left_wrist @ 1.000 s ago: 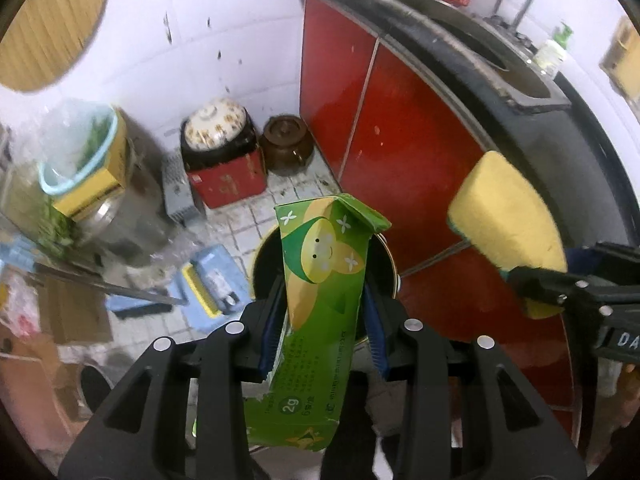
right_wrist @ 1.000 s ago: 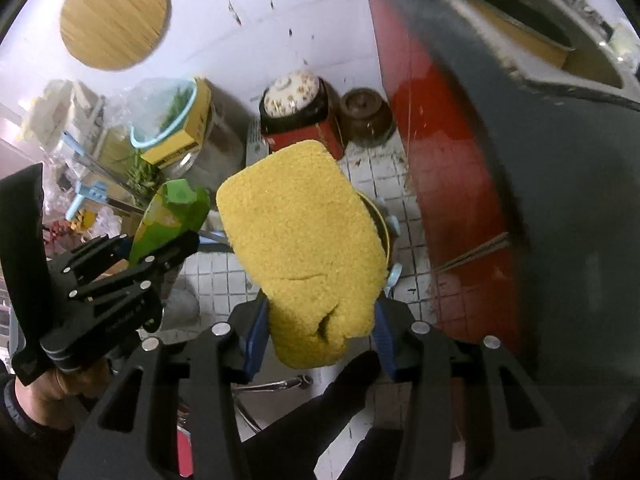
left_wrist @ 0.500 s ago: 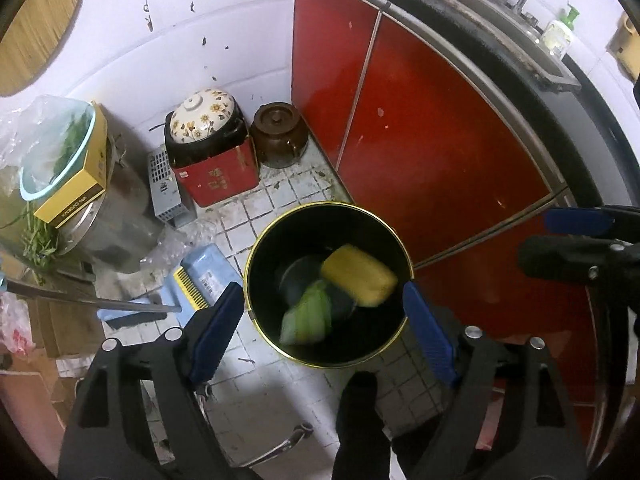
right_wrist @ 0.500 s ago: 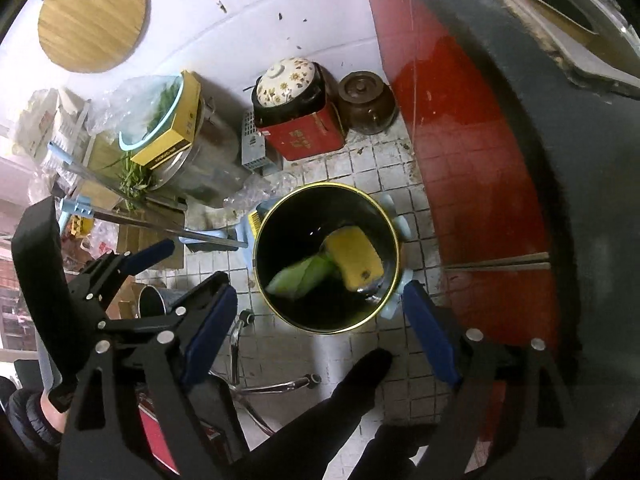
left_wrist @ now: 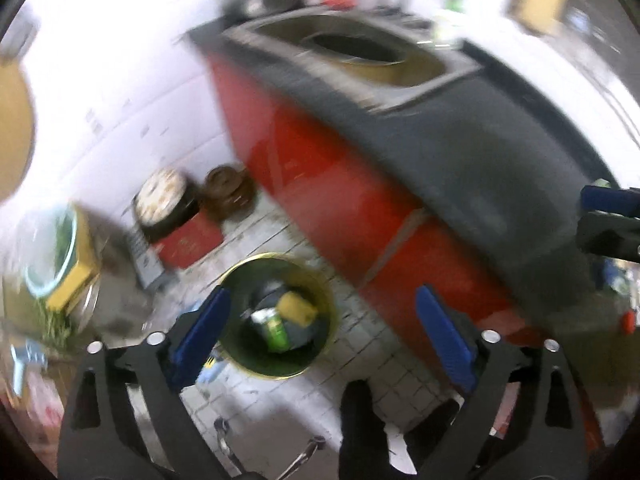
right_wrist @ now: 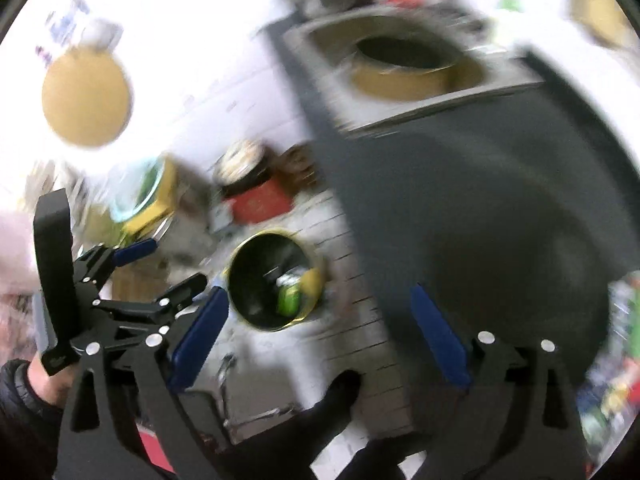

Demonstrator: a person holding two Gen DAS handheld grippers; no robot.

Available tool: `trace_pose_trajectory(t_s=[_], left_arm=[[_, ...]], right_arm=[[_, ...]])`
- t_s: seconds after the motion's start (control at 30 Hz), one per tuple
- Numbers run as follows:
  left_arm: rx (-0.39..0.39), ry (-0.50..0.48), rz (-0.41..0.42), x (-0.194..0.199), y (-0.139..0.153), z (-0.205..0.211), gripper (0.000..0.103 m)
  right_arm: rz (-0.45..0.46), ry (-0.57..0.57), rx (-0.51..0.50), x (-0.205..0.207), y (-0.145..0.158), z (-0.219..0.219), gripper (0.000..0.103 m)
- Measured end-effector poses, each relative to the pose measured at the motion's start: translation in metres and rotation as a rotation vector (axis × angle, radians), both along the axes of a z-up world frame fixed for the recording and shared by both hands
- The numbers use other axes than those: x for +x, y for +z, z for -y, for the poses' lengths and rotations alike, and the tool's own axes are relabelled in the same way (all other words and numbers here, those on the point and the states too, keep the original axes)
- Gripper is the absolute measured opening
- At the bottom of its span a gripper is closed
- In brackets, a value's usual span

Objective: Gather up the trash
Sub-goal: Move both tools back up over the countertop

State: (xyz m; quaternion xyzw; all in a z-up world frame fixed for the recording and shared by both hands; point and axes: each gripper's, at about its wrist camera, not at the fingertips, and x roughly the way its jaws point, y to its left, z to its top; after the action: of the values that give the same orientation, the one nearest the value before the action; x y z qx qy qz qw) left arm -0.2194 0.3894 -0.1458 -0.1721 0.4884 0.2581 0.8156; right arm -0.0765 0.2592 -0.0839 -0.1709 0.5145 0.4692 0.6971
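Beside the red cabinet [left_wrist: 344, 200], the dark surface [left_wrist: 500, 128] overhangs: rising hands could clip its edge. Floor room is tight around the bin [left_wrist: 328, 332], which holds sponge [left_wrist: 296, 309] and green wrapper [left_wrist: 276, 330]. Left gripper [left_wrist: 324, 328] and right gripper [right_wrist: 320, 332] have just been opening; jaws apart, empty.

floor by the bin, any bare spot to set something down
Bare tiles lie between the bin and the red cabinet, and in front of the bin toward the camera. Left of it is crowded: red box, brown jar, bowl on a yellow box.
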Motion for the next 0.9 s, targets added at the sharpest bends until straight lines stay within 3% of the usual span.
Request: trace_pose_trajectory(t_s=[0.27, 0.5, 0.63, 0.9], left_arm=[[-0.065, -0.447, 0.073, 0.154, 0.065, 0.171, 0.092], [-0.034, -0.688, 0.081, 0.219, 0.082, 0.302, 0.092], [-0.003, -0.749, 0.051, 0.229, 0.080, 0.345, 0.092], [0.030, -0.740, -0.019, 0.227, 0.064, 0.342, 0.092]], right_arm=[[0.200, -0.474, -0.033, 0.070, 0.067, 0.221, 0.090], [0.230, -0.869, -0.086, 0.068, 0.076, 0.414, 0.090], [0.216, -0.988, -0.096, 0.053, 0.067, 0.480, 0.090], [0.177, -1.049, -0.089, 0.051, 0.055, 0.513, 0.090]])
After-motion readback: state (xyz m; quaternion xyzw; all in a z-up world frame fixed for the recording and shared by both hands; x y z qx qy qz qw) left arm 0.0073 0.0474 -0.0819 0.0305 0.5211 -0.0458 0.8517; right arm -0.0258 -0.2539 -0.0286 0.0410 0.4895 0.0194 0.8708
